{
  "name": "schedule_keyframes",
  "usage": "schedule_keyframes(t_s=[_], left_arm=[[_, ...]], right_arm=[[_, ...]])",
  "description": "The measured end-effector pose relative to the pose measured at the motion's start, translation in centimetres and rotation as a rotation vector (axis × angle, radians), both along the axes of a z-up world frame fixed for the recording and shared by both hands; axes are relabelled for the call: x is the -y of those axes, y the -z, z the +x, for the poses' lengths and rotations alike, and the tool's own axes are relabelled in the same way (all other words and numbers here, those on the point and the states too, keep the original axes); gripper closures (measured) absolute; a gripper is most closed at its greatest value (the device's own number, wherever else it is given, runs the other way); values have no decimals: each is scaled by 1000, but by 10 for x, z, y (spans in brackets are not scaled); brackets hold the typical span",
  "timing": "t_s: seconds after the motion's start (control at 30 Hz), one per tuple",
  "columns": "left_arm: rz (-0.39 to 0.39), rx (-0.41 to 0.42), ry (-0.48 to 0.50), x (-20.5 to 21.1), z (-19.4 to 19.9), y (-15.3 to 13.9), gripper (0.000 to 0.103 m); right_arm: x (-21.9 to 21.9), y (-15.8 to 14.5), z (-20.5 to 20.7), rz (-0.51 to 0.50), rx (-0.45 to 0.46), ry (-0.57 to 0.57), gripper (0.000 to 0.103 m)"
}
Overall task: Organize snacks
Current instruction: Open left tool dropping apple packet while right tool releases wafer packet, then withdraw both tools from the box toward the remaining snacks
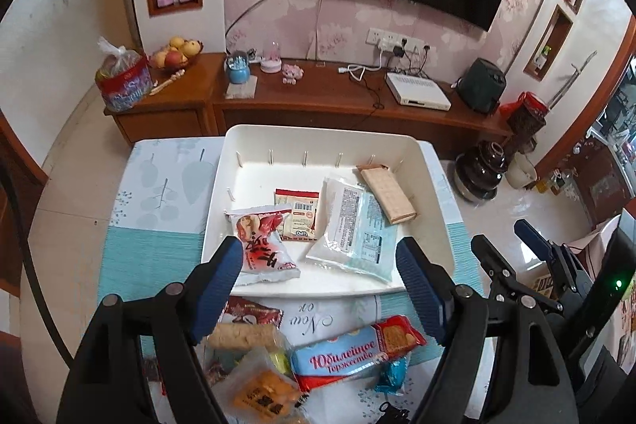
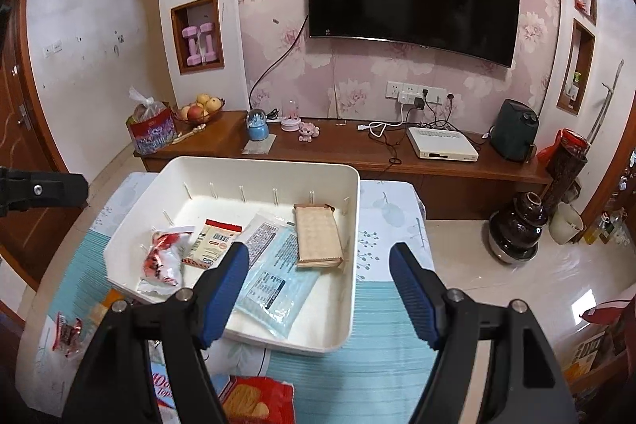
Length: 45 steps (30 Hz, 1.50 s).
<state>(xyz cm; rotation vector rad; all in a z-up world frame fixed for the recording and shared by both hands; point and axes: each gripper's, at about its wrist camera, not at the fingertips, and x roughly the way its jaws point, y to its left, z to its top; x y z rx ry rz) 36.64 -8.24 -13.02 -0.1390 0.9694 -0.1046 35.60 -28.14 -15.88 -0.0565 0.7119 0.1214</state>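
A white bin [image 1: 318,132] stands on the table. In it lie a red-and-white packet [image 1: 262,245], a small cream packet [image 1: 296,215], a clear blue-printed packet [image 1: 353,233] and a wafer bar [image 1: 387,193]. My left gripper [image 1: 320,285] hovers open over the bin's near rim, holding nothing; the red-and-white packet lies by its left finger. My right gripper [image 2: 318,289] is open and holds nothing above the bin's [image 2: 258,161] near right corner, over the clear packet [image 2: 274,277]. Loose snacks lie nearer: a blue biscuit pack [image 1: 349,352], an orange cracker pack [image 1: 262,392] and a beige roll [image 1: 242,334].
The table carries a teal leaf-print cloth [image 1: 159,245]. Behind it runs a wooden TV stand [image 2: 357,150] with a fruit bowl, a white box and cables. A dark vase [image 2: 516,225] stands on the floor at the right. A red candy [image 2: 67,334] lies near the table's left edge.
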Motion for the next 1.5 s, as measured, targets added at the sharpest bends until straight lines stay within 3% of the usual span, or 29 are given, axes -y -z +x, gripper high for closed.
schedule_keyframes(t_s=[0.37,0.73,1.23,1.5], left_arm=[[-6,25,-75,10,-76,-20,25],[-17,-1,-191,8,-142,-13,25],[-36,-148,-383,-15,-221,36,25],[-107,-238,-450,-24,-231,74,19]], right_arm=[[17,-14,-36,40,-31,-42,29],[30,3,-65,85,-143,-68,29],[41,57,-75,273,-440,-74,29],[31,82,-73,272,-570,-93,29]])
